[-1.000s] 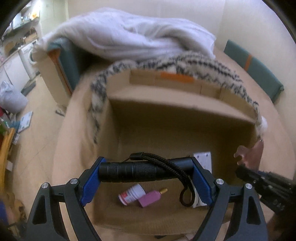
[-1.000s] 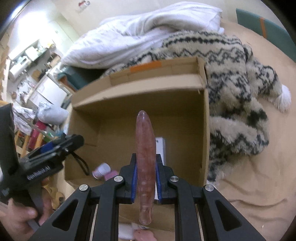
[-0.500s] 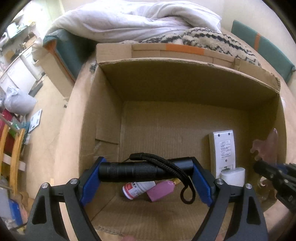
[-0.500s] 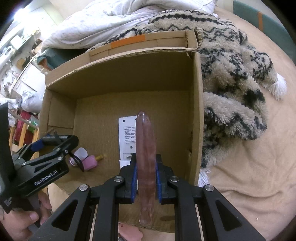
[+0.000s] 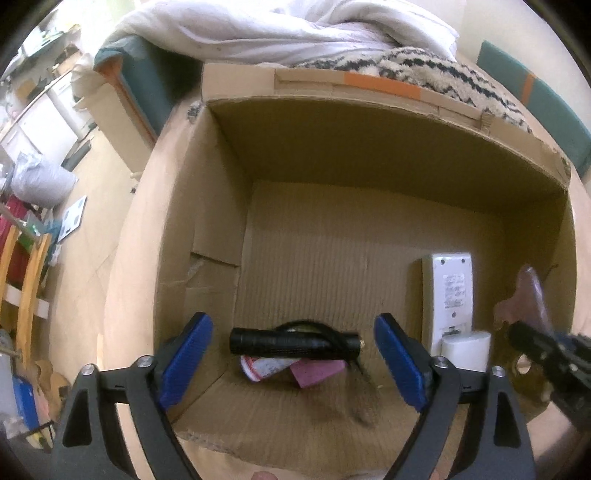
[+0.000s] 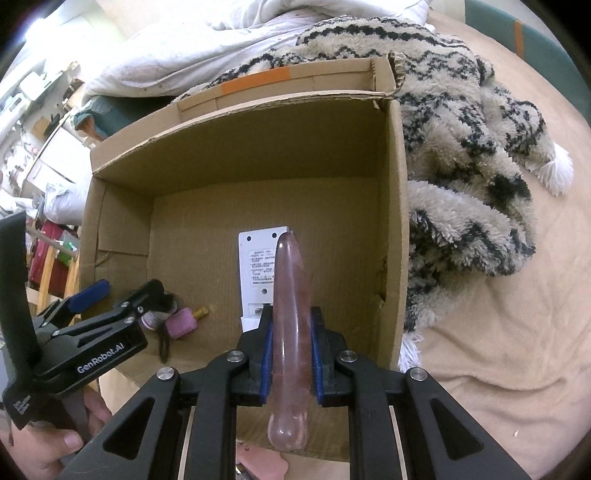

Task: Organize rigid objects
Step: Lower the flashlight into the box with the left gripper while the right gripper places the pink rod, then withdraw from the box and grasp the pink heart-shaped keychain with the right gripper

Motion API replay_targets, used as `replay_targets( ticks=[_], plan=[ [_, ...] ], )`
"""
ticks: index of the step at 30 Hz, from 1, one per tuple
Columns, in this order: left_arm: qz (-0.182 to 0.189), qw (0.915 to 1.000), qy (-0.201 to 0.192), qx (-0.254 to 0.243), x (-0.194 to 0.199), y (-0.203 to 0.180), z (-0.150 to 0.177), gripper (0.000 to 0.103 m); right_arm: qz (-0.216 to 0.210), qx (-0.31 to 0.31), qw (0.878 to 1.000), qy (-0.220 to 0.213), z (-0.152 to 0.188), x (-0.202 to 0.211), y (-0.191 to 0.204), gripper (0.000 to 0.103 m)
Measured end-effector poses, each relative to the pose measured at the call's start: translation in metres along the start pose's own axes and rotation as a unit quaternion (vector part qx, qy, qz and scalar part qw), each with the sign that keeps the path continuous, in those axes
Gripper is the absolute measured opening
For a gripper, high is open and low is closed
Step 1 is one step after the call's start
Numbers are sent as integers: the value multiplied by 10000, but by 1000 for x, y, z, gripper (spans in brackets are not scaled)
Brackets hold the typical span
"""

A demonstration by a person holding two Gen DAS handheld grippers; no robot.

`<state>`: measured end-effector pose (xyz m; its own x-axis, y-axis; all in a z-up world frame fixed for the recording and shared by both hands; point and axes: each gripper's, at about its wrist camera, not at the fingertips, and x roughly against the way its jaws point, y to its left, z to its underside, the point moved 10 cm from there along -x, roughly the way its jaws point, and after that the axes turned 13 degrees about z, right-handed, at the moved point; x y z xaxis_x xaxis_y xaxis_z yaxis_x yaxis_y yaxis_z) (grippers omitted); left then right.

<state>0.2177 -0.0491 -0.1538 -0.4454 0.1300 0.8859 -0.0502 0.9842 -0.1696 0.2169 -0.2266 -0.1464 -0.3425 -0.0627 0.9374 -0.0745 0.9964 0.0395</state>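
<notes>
An open cardboard box (image 5: 369, 147) (image 6: 399, 221) stands on the bed. My left gripper (image 5: 293, 354) is open over its near left part. A black flashlight (image 5: 295, 343) is free between the blue pads, just above a small white bottle (image 5: 262, 367) and a pink bottle (image 5: 317, 371) (image 6: 181, 323) on the box floor. A white remote (image 5: 452, 291) (image 6: 258, 266) lies at the right with a small white block (image 5: 467, 347). My right gripper (image 6: 291, 354) is shut on a translucent pink-brown scraping tool (image 6: 290, 325) (image 5: 528, 295) above the box's near right edge.
A black-and-cream fleece blanket (image 6: 472, 155) lies to the right of the box and a white duvet (image 5: 295, 33) behind it. Off the bed's left edge are the floor, furniture and clutter (image 5: 33, 221). A pink item (image 6: 258, 463) lies under my right gripper.
My left gripper has opened and let go of the flashlight, which has dropped towards the bottles in the box. Both grippers have come further over the box.
</notes>
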Motion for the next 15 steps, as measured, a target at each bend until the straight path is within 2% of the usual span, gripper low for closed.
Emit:
replay_targets(
  ticks=[2,7,9,10,11,12,13,15],
  plan=[
    [8,10000,-22,-5,3,-2,-1,99,8,-18,10000,-27,-2,1,-2,18],
    [-2,9999,-85,54,10,-3,-4,101,-168,-144,9996,-190,-8,12,-3,18],
    [-18,9999,-93,75,13,-2,-4,101,-272,-204,9991,-251,-11,16,-3,27],
    [-33,9999,-99,60,14,-2,-4,101,-348,-236,9987,-295,-12,19,-2,41],
    [-44,9999,-104,43,16,-2,-4,101,-422,-264,9981,-354,-14,22,-1,63],
    [-58,9999,-109,28,17,-3,-4,101,-474,-291,9975,-430,-16,26,-1,71],
    [-61,9999,-116,27,19,-2,-4,101,-511,-297,9970,-502,-17,29,0,76],
    [-57,9999,-128,56,22,-2,-5,101,-546,-204,9966,-586,-18,34,4,77]
  ],
)
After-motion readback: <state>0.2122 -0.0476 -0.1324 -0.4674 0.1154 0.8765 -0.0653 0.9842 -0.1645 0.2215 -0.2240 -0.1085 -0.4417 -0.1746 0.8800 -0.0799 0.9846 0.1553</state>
